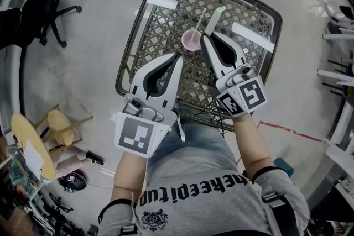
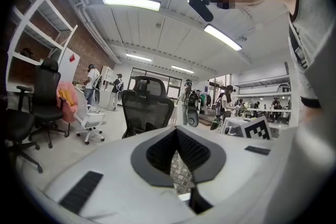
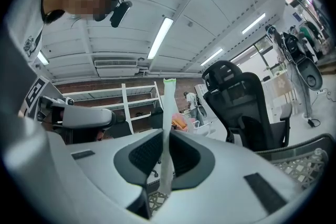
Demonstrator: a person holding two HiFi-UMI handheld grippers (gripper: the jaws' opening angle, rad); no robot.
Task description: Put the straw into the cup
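Right gripper view settles the grip: the right gripper [image 3: 166, 132] has its two dark pads pressed onto the straw [image 3: 167, 113], a pale paper-wrapped one with a green top end. The straw stands nearly upright between the pads, with its top well above them and its lower end poking out beneath.

From the head view, the right gripper [image 1: 203, 37] sits just beside the cup [image 1: 192, 40], at the cup's right edge. The straw [image 1: 213, 20] slants up and to the right away from it, so it is outside the cup, not in it. The cup is pink and open-topped, and it stands upright near the middle of the desk [image 1: 134, 36], whose top is a woven lattice in a dark frame.

The left gripper [image 2: 176, 131] has its tips together with nothing between them (only the lattice shows through the gap behind the tips). In the head view the left gripper [image 1: 178, 56] is over the near half of the desk, below and left of the cup and apart from it.

Beyond the desk, black office chairs [image 1: 41, 8] stand on the grey floor [image 1: 94, 47]. One mesh-backed chair [image 2: 147, 110] appears straight ahead in the left gripper view.
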